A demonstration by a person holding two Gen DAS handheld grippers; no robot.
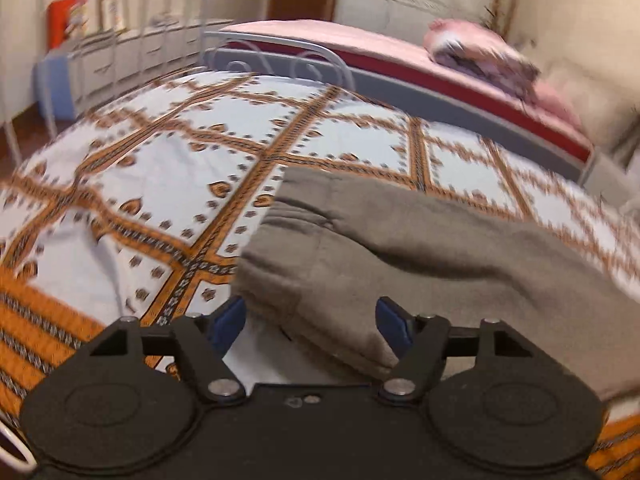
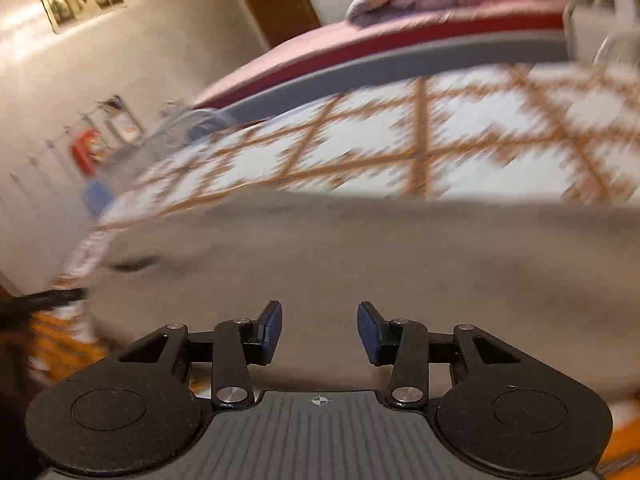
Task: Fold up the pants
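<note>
Grey-brown pants (image 1: 400, 248) lie folded on a bed with a white and orange patterned sheet (image 1: 160, 168). In the left wrist view my left gripper (image 1: 312, 324) hovers at the near left corner of the pants, jaws apart. The folded edge lies between the blue pads, which do not press on it. The right wrist view is blurred. There the pants (image 2: 360, 248) fill the middle, and my right gripper (image 2: 320, 330) stands open just above the cloth, nothing pinched. The patterned sheet (image 2: 460, 144) shows beyond the pants.
A second bed with a pink cover (image 1: 360, 44) and a grey metal frame (image 1: 460, 100) stands behind. A folded pink blanket (image 1: 480, 52) lies on it. White cabinets (image 1: 120, 52) line the far left wall, with a blue object (image 1: 54, 84) on the floor.
</note>
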